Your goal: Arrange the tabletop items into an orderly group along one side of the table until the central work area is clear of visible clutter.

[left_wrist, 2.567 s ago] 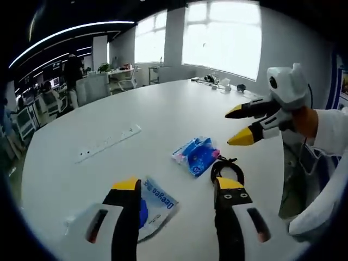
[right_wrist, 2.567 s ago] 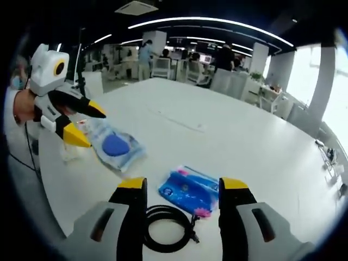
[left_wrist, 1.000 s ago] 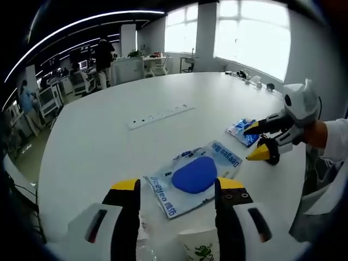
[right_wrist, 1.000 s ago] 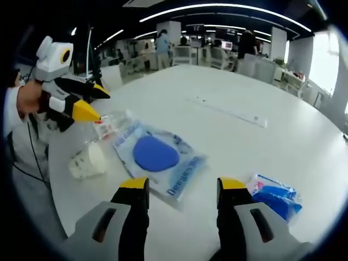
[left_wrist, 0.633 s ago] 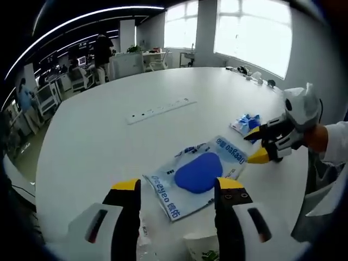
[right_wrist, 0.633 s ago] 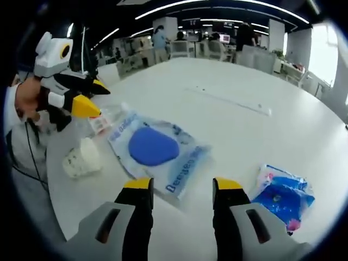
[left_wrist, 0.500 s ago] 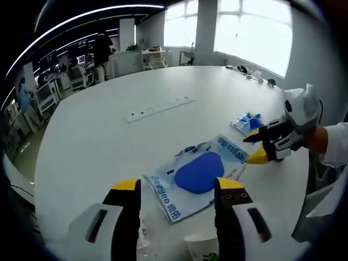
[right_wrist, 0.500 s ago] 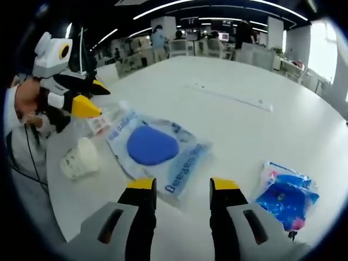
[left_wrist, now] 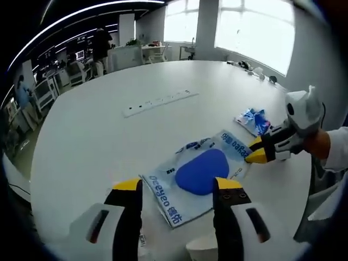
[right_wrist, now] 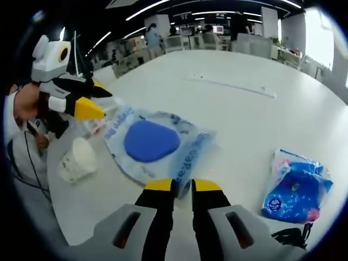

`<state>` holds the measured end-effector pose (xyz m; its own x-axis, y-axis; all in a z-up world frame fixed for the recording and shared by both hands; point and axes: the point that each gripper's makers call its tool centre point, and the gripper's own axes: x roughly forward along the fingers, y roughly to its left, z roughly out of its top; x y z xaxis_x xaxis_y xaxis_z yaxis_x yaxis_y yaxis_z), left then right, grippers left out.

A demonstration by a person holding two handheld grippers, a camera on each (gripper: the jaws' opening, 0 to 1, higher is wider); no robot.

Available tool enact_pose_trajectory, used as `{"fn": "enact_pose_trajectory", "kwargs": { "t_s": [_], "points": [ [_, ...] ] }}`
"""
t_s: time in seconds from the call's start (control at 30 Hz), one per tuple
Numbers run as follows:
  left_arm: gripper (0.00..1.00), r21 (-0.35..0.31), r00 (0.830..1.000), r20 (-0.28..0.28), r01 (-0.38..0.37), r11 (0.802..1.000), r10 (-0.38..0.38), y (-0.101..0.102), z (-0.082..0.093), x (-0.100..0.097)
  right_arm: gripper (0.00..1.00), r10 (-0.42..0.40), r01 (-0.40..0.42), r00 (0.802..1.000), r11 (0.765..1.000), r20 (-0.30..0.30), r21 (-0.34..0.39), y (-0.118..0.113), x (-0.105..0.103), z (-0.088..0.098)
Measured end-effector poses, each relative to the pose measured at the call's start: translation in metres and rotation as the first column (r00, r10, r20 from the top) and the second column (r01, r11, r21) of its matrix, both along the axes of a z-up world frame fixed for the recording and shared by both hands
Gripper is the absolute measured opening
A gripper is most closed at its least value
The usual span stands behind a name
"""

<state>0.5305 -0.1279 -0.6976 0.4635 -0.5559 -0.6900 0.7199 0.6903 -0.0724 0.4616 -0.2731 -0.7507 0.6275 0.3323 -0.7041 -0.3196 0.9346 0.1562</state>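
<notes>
Right claw [right_wrist: 182, 186] pinched on the edge of the clear packet [right_wrist: 155, 145]; left claw [left_wrist: 177, 186] wide, holding nothing.

I read the right claw's jaws as closed to a thin gap over the packet's near edge, likely so I can drag the flat thing sideways instead of lifting it. The packet, with a blue pad inside, lies flat on the white desk [left_wrist: 87, 147] in the central area. My left claw hovers just short of its other end, near the paper cup [right_wrist: 75, 159] by the desk's edge. A blue wrapped pack [right_wrist: 296, 187] and a black cable coil [right_wrist: 288, 237] sit beside the right claw, apart from the packet. A power strip [left_wrist: 157, 103] lies further in. Wide bare desk beyond gives sliding room; the near rim is close, so I'd pull along it.
</notes>
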Motion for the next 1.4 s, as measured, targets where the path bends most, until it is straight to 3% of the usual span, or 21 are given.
{"fn": "enact_pose_trajectory", "kwargs": {
  "t_s": [0.7,0.93,1.2,1.4],
  "points": [
    [0.40,0.094,0.990,-0.104,-0.084,0.992,0.094,0.008,-0.042,0.011,0.07,-0.015,0.015,1.000,1.000,0.009,0.014,0.000,0.003,0.000],
    [0.30,0.106,0.985,-0.123,-0.111,0.988,0.124,0.010,-0.047,0.017,0.05,-0.011,0.011,1.000,1.000,0.009,0.012,0.000,0.003,-0.002],
    [0.10,0.133,0.979,-0.136,-0.132,0.982,0.150,0.018,-0.056,0.019,0.04,-0.007,0.007,1.000,1.000,0.007,0.008,0.000,0.002,-0.003],
    [0.00,0.143,0.980,-0.139,-0.121,0.982,0.141,0.017,-0.056,0.016,0.02,-0.003,0.002,1.000,1.000,0.005,0.005,0.001,0.002,-0.002]
  ]
}}
